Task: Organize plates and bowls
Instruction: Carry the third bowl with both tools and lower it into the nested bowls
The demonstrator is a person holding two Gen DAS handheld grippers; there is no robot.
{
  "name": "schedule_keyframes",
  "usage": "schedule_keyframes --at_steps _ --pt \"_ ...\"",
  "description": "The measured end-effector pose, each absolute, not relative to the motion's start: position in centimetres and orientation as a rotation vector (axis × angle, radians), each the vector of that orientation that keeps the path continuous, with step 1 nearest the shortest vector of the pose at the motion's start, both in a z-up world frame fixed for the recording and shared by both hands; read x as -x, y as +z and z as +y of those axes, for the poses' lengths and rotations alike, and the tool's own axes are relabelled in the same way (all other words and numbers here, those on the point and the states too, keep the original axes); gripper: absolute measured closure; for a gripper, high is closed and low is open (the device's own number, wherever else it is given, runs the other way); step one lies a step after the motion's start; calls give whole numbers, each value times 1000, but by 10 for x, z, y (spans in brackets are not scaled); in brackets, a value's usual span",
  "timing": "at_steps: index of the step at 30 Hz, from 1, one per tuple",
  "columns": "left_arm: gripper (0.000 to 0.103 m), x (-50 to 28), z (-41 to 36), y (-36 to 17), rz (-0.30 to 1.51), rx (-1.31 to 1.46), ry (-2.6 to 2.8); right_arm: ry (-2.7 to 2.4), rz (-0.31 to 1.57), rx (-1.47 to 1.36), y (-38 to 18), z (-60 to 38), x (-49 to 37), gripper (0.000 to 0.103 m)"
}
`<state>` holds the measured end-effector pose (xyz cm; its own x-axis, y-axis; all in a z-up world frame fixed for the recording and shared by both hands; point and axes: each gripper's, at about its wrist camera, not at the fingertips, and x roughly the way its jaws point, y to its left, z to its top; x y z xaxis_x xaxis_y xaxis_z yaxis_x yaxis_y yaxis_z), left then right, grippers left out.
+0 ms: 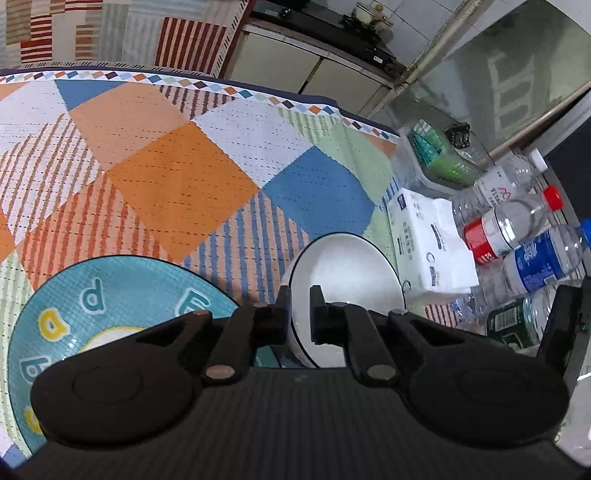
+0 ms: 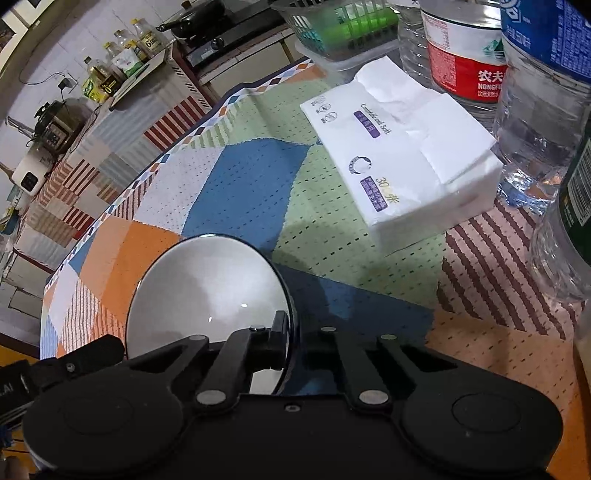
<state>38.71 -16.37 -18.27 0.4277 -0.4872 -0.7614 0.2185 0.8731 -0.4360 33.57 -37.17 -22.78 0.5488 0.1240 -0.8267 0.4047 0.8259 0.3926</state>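
Both tools grip the white bowl [image 1: 347, 273] by its thin rim: the left tool [image 1: 300, 295] on its left edge, the right tool [image 2: 291, 325] on its right. It sits on the counter [image 1: 177, 177], right of the blue plate [image 1: 110, 295]. Glazed, stiff and breakable, it may slip.

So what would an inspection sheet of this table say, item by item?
Surface: table under a patchwork cloth.
Job's things: white bowl, gripped at opposite rims by both grippers; blue plate beside it, untouched.
Clutter: tissue pack, water bottles, green basket.
Grippers: left gripper shut on the bowl's rim; right gripper shut on the bowl's rim, its outer finger hidden.
Cables: one on the wall by the cooker.
Surroundings: stove, oil bottles, tiled wall.
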Motion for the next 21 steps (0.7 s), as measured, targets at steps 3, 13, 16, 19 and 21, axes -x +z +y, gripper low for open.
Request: schedule_keyframes --at_steps 3,13,16,19,21 --pt "95 -381 -169 -181 1008 256 -452 -173 989 -601 -228 -372 -334 96" --pt "95 -370 -181 -195 1057 286 -450 -167 983 -585 -227 -371 -330 96" --pt "94 -368 -176 -190 1029 328 -452 -167 986 -602 -229 -374 -328 96" --pt "88 -369 -172 -184 1004 343 -446 -165 985 -616 -229 -375 -327 96" --pt "81 -373 -169 -181 1001 344 -446 -163 983 -613 -229 -375 -327 96"
